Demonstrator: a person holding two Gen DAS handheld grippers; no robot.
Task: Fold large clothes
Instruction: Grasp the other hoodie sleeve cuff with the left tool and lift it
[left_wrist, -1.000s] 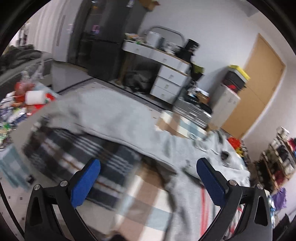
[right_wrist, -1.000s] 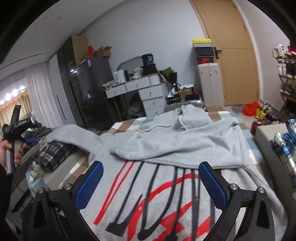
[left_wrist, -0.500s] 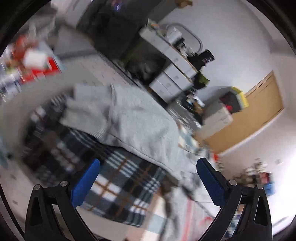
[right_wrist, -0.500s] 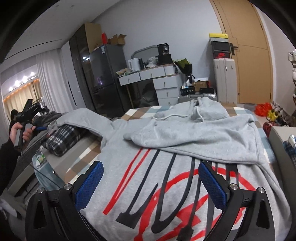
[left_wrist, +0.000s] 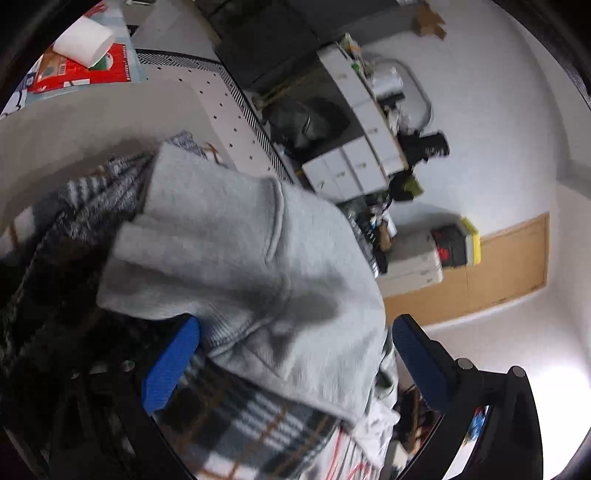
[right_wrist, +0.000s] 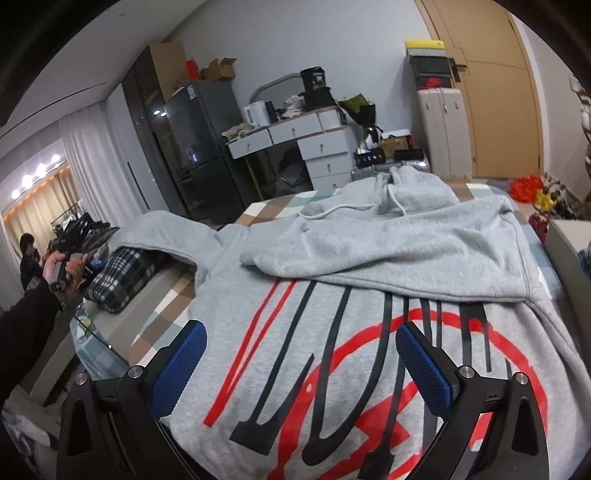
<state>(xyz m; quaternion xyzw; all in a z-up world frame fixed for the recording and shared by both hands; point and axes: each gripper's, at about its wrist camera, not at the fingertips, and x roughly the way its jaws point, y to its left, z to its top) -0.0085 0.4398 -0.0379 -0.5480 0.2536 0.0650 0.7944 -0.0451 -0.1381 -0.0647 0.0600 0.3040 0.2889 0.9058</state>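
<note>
Left gripper, fingers spread wide, straddles the grey sleeve draped over a plaid pillow at the bed's left edge; closing too deep could pinch the pillow along with the cuff. Right gripper, also open and empty, hovers over the hoodie spread across the bed. Only the right view shows the other sleeve already folded across the chest; only the left shows the cuff up close.
</note>
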